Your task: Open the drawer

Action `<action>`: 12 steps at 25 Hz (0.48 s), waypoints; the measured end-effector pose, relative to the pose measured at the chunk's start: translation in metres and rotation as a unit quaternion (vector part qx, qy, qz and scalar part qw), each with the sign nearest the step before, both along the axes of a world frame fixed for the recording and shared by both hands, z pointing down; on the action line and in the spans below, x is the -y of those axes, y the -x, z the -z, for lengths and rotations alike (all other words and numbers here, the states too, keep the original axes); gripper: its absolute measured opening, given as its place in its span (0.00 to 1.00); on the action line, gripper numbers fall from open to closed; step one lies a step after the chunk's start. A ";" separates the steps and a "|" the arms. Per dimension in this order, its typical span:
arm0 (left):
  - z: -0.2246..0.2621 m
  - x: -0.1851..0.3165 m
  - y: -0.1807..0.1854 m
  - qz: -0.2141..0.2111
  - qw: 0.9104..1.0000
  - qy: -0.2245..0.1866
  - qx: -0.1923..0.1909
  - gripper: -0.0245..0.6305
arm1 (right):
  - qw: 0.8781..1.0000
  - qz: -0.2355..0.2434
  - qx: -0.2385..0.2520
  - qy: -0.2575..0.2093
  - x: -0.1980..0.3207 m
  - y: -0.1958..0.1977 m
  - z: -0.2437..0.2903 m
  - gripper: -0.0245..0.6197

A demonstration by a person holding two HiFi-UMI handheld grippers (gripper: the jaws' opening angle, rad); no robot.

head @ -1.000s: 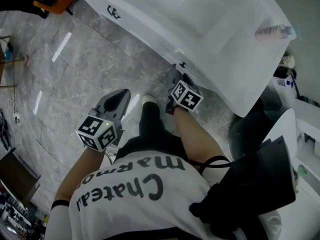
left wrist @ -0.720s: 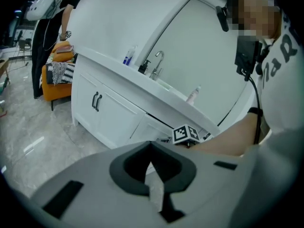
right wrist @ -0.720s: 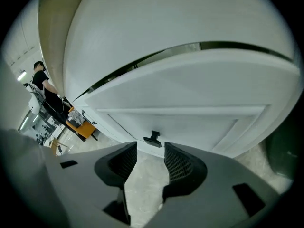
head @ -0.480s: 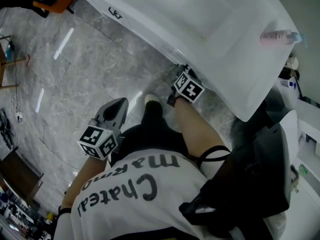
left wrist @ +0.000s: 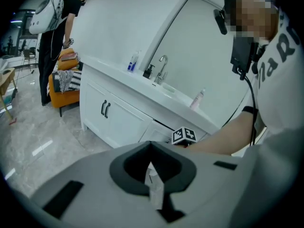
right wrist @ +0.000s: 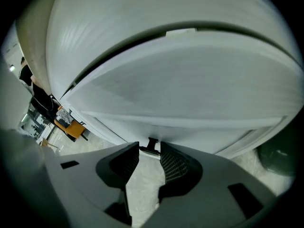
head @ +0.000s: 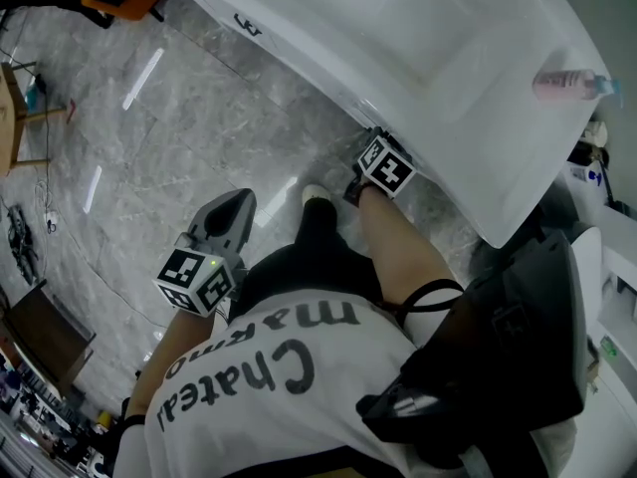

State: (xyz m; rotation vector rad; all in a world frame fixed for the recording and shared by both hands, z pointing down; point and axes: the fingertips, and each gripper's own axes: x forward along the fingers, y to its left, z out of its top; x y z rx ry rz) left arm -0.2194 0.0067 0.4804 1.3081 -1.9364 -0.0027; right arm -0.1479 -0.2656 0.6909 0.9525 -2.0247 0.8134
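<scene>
Grey marbled floor tiles (head: 199, 137) are shining, with long pale streaks of light (head: 144, 78) reflecting off them. A white desk (head: 328, 48) with a sunken basin is running along a plain white wall (left wrist: 118, 23), and a chrome tap (left wrist: 163, 66) is standing at its back edge. An orange chair (left wrist: 64, 87) draped with a patterned cloth is sitting near the desk's far end. A wooden table (head: 8, 118) is showing at the floor's left edge.

Showed a glossy white vanity top (head: 438, 58), polished grey stone floor (head: 179, 137) below it, matt grey plastic on the left gripper (head: 235, 207).
</scene>
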 end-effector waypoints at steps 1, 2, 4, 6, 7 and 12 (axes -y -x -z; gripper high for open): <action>0.001 0.001 0.002 0.002 1.000 -0.002 0.001 0.04 | 1.000 -0.001 -0.005 0.006 0.000 0.001 -0.002 0.26; 0.002 0.002 0.002 0.003 1.000 -0.004 0.001 0.04 | 1.000 0.000 -0.011 0.012 -0.001 0.001 -0.003 0.26; 0.001 0.004 0.000 -0.002 1.000 -0.008 -0.001 0.04 | 0.999 0.007 -0.022 0.023 -0.001 0.001 -0.007 0.26; -0.001 0.005 -0.002 -0.011 1.000 -0.008 -0.003 0.04 | 0.999 0.011 -0.028 0.030 -0.001 0.002 -0.009 0.26; -0.003 0.006 -0.003 -0.015 1.000 -0.008 -0.004 0.04 | 0.999 0.011 -0.028 0.032 -0.001 0.002 -0.009 0.26; -0.008 0.012 -0.001 -0.020 1.000 -0.014 -0.013 0.04 | 0.999 0.012 -0.031 0.036 -0.002 0.002 -0.010 0.26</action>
